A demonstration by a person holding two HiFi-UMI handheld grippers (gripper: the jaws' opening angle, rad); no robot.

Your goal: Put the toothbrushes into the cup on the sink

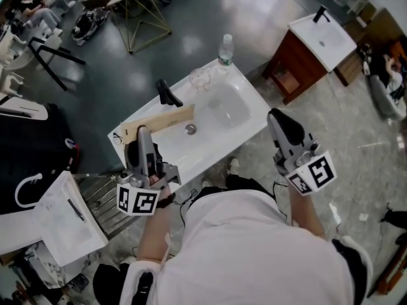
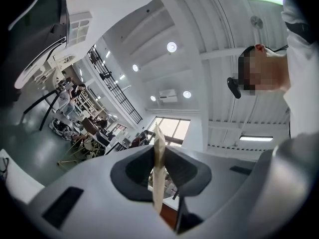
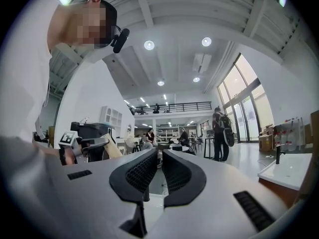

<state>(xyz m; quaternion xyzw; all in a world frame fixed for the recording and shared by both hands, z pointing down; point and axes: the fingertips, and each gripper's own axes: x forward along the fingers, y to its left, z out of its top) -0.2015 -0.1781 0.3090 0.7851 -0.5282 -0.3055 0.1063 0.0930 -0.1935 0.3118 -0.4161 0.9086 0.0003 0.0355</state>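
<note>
A long tan toothbrush package lies slantwise over the left part of the white sink. My left gripper is shut on its near end. In the left gripper view the package shows edge-on between the pads. A clear glass cup stands on the sink's far rim, well beyond the package. My right gripper hovers at the sink's right edge. Its jaws stand a narrow slit apart with nothing between them. The right gripper view also catches the left gripper holding the package.
A black faucet rises at the sink's back left and a water bottle stands behind the cup. A second sink on a wooden cabinet is at the far right. A black bag and a metal rack are at my left.
</note>
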